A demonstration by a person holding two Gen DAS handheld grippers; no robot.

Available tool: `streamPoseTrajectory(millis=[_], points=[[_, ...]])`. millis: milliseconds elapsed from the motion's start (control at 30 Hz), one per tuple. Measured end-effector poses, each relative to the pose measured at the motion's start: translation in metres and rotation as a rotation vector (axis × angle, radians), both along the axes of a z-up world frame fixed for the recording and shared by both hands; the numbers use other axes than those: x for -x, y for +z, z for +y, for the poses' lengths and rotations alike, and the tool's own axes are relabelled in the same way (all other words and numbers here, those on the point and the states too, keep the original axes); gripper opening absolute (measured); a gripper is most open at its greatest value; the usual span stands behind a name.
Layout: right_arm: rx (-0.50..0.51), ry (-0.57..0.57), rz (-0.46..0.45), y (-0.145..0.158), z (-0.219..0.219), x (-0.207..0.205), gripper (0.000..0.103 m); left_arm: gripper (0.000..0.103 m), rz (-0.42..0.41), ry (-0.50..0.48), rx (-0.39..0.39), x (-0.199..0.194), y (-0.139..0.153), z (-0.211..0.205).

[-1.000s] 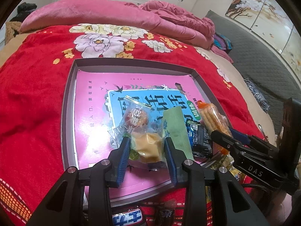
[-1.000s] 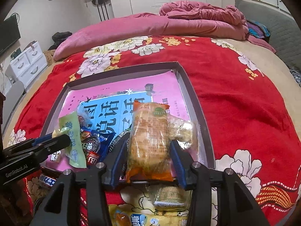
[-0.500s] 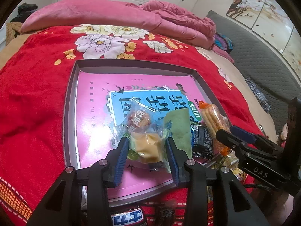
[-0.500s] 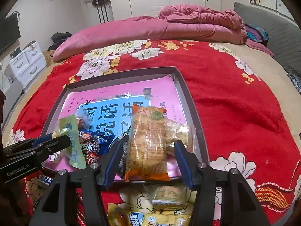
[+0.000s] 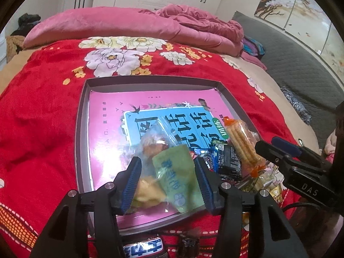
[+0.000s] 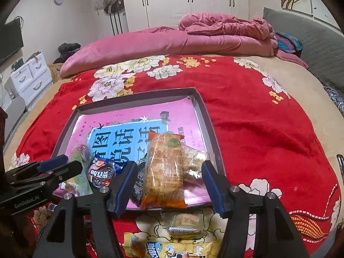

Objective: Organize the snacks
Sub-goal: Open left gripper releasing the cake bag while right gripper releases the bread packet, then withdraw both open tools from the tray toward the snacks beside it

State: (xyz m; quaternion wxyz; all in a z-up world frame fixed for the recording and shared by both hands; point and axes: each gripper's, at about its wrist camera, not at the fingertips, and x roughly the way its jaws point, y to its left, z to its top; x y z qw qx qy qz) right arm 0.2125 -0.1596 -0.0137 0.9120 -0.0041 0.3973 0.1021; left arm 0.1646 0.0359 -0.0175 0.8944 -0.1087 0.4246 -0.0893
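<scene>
A shallow grey tray (image 5: 81, 129) with a pink and blue printed liner lies on the red flowered blanket. My left gripper (image 5: 168, 180) hangs over its near edge with jaws opening. A green packet (image 5: 178, 178) and a clear bag of yellow pastry (image 5: 146, 191) lie loose between the jaws in the tray. My right gripper (image 6: 168, 185) is also opening. An orange cracker packet (image 6: 163, 172) rests between its pads with a gap on each side. Each gripper shows in the other's view: the right gripper (image 5: 268, 143) and the left gripper (image 6: 71, 162).
A black and blue cookie packet (image 6: 101, 172) and a clear-wrapped cake (image 6: 193, 161) also lie in the tray (image 6: 206, 118). On the blanket in front of it are a round cake packet (image 6: 185, 223) and a yellow packet (image 6: 172, 247). Pink bedding is piled at the far end.
Both grippers' jaws have spread apart and come off the packets. The green packet has flopped down between the left jaws. The orange cracker packet now lies free in the tray.
</scene>
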Motion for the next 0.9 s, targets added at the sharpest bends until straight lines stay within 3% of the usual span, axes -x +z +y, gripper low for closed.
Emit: streamPoseTrajectory(millis=[200, 567, 900], points=[[-0.004, -0.003, -0.016, 0.006, -0.001, 0.003, 0.062, 0.056, -0.014, -0.002, -0.003, 0.002, 0.003, -0.001], [-0.021, 0.006, -0.059, 0.019, -0.003, 0.014, 0.070, 0.070, -0.036, 0.022, 0.015, 0.006, 0.010, 0.005], [-0.042, 0.002, -0.084, 0.027, -0.007, 0.020, 0.073, 0.073, -0.049, 0.016, 0.007, 0.011, 0.015, 0.001]])
